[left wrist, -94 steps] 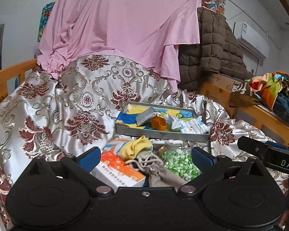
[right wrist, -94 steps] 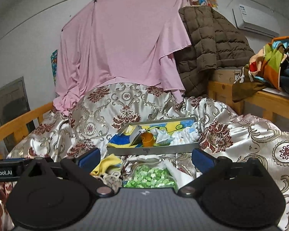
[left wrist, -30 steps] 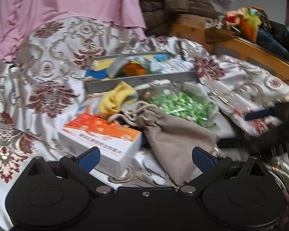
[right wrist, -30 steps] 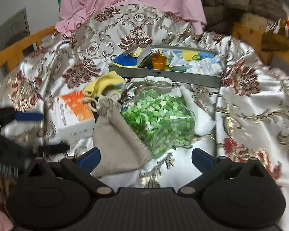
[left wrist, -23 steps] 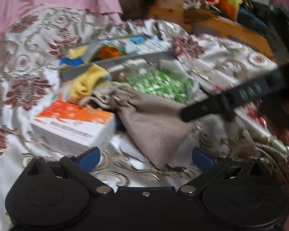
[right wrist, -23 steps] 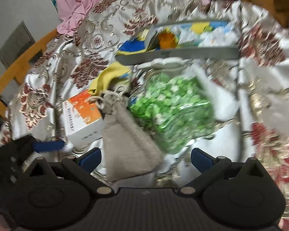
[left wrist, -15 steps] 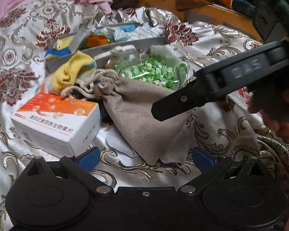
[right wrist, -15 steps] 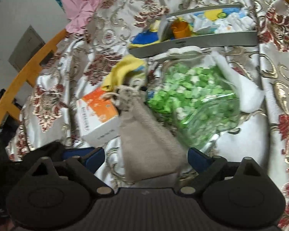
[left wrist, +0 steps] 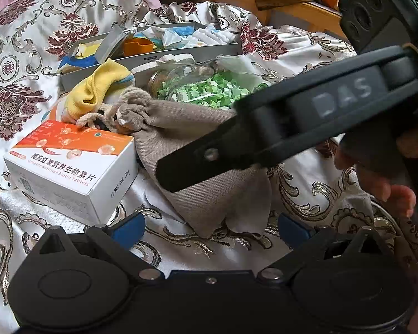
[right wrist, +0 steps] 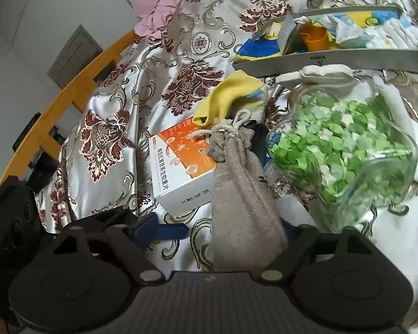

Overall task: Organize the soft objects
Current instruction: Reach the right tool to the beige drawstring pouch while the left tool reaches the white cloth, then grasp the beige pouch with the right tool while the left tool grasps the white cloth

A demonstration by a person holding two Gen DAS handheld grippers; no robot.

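A beige drawstring pouch (left wrist: 197,172) (right wrist: 242,208) lies on the satin bedspread, between an orange-and-white box (left wrist: 69,161) (right wrist: 181,161) and a glass jar of green paper stars (left wrist: 209,89) (right wrist: 342,150). A yellow sock (left wrist: 97,89) (right wrist: 231,94) rests behind the box. My right gripper (right wrist: 220,228) straddles the pouch's lower end. Its jaws are closing, and the left pad still stands apart from the cloth. In the left wrist view its black finger (left wrist: 264,139) crosses over the pouch. My left gripper (left wrist: 210,228) is open, with the pouch's bottom corner just ahead of it.
A grey tray (left wrist: 181,53) (right wrist: 334,61) behind the jar holds folded cloths and an orange cup (right wrist: 315,37). A wooden bed rail (right wrist: 69,89) runs along the left. A person's hand (left wrist: 376,183) grips the right gripper. Clothes are piled on a wooden ledge (left wrist: 292,8).
Both grippers have tipped downward and come in close over the pouch. The right gripper's jaws have narrowed around its lower end. Its finger has swung across the pouch in the left wrist view.
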